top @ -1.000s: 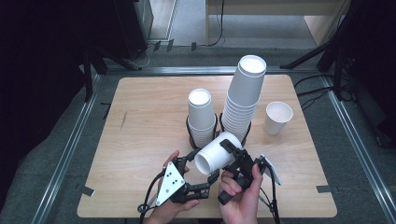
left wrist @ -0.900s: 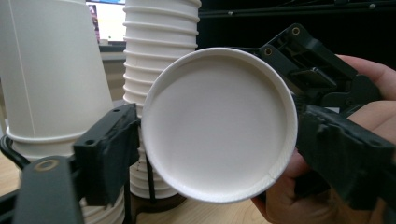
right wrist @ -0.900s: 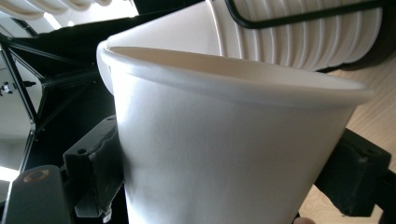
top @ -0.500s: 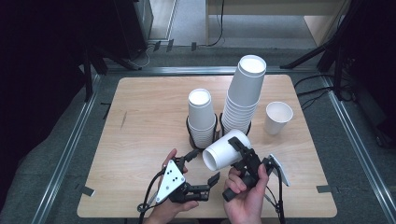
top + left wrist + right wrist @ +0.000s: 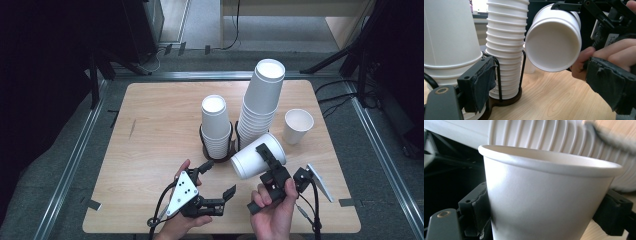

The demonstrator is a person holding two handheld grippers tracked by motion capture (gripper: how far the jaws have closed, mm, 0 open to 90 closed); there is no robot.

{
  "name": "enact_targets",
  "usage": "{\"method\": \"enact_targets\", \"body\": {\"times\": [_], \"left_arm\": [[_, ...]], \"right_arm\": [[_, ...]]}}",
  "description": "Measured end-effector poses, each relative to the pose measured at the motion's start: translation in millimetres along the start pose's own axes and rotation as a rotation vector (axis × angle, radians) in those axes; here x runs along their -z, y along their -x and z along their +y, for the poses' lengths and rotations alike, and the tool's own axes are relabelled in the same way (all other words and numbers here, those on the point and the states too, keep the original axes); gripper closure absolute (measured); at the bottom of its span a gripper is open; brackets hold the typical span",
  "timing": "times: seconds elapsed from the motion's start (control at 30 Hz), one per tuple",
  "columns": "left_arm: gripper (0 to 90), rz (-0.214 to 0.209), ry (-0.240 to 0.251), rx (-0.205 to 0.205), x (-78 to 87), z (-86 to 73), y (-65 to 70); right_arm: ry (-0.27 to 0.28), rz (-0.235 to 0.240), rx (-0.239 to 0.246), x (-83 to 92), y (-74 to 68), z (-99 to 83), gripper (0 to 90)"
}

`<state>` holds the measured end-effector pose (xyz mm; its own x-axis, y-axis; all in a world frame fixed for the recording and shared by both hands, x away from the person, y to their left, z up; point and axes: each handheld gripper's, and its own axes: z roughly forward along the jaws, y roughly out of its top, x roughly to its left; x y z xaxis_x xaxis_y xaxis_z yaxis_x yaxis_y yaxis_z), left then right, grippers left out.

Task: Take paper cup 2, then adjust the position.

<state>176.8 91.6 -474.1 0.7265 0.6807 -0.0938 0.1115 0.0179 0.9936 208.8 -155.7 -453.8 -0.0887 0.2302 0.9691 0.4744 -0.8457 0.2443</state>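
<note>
A white paper cup [image 5: 257,156] lies on its side in the air above the front of the wooden table [image 5: 150,130], with my right gripper [image 5: 263,159] shut on its wall. In the right gripper view the cup [image 5: 549,195] sits between the two black jaws, rim up. My left gripper [image 5: 219,180] hovers just left of it. Its jaws have just been opening and stand open with nothing between them. In the left gripper view the cup's open mouth [image 5: 554,42] faces me, above and beyond my open left gripper [image 5: 544,85].
A short stack of cups [image 5: 216,125] and a tall leaning stack [image 5: 260,100] stand in a black wire holder [image 5: 218,154] mid-table. One single cup [image 5: 297,125] stands upright to the right. The table's left half is bare wood.
The right hand has carried the cup up and to the right, away from the left gripper. The left gripper's jaws have spread wider; the left hand stayed where it was.
</note>
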Motion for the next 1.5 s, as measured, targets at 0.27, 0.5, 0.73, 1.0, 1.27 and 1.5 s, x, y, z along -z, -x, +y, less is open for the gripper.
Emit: {"method": "enact_targets", "body": {"times": [0.27, 0.5, 0.73, 1.0, 1.27, 1.5], "left_arm": [[9.9, 0.002, -0.013, 0.002, -1.2, -0.5, -0.2], [9.9, 0.0, -0.009, 0.013, 0.0, 0.9, -1.3], [9.9, 0.004, -0.014, 0.017, 0.2, 0.2, -3.4], [9.9, 0.011, -0.009, 0.025, 1.0, 0.9, -6.3], [9.9, 0.02, -0.004, 0.028, 0.9, 1.1, -8.4], [11.2, 0.087, -0.025, 0.034, 2.6, 2.0, -19.4]], "right_arm": [[0.054, 0.001, 0.222, 6.6, -16.8, 3.7, 13.5], [0.127, -0.035, 0.404, 12.8, -28.8, 2.4, 13.6], [0.174, -0.05, 0.575, 15.9, -37.6, -0.6, 13.6], [0.223, -0.066, 0.739, 16.9, -41.4, -1.4, 13.4], [0.256, -0.077, 0.832, 20.4, -43.1, 8.0, 13.4], [0.263, -0.103, 0.955, 24.6, -39.4, 18.2, 13.3]]}}
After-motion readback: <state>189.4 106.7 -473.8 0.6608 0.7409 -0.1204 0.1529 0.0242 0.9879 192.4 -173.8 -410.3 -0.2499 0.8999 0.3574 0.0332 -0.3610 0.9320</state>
